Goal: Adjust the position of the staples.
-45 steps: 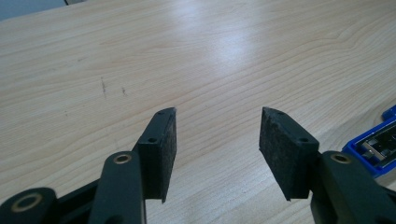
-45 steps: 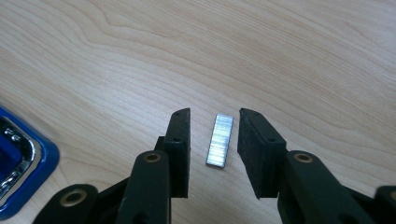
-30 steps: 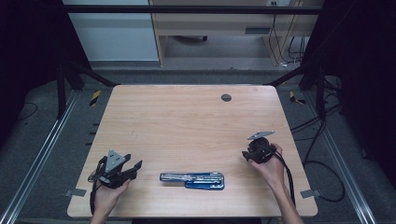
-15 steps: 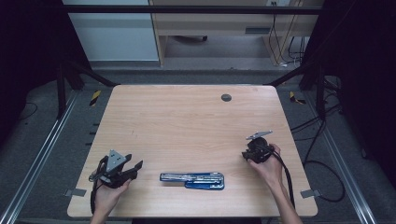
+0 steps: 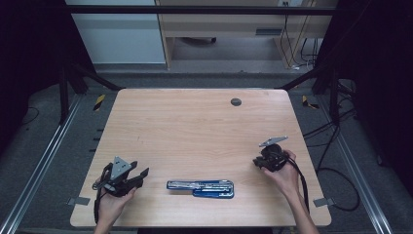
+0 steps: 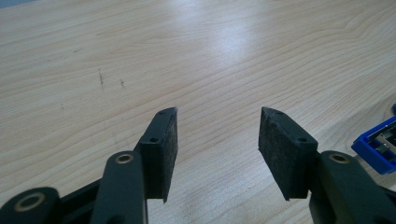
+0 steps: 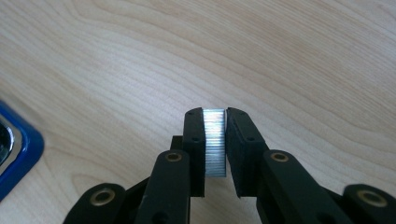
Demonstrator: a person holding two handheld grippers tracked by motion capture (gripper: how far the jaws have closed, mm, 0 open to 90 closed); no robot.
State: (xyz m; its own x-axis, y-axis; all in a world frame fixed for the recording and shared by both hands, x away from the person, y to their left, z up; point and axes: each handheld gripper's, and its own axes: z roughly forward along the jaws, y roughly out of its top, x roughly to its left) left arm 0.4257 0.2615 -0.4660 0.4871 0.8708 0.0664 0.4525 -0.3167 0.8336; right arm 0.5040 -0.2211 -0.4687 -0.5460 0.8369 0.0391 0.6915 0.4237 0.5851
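Observation:
A blue stapler (image 5: pixel 199 187) lies flat near the table's front edge, with its metal rail showing. It also appears in the left gripper view as the stapler (image 6: pixel 378 144) and in the right gripper view as the stapler (image 7: pixel 14 149). My left gripper (image 5: pixel 139 175) rests to the left of it, and the left gripper (image 6: pixel 217 126) is open with only bare wood between its pads. To the right of the stapler, my right gripper (image 5: pixel 255 163) is close to the table. The right gripper (image 7: pixel 215 114) has just been closing, and its pads now sit against a silvery strip of staples (image 7: pixel 215 144).
The light wooden table (image 5: pixel 195 126) has a dark round grommet (image 5: pixel 235 102) near its far edge. Metal frame rails run along both sides, and cables lie on the floor to the right.
The right hand has shifted only slightly. The left hand and the stapler stay where they were.

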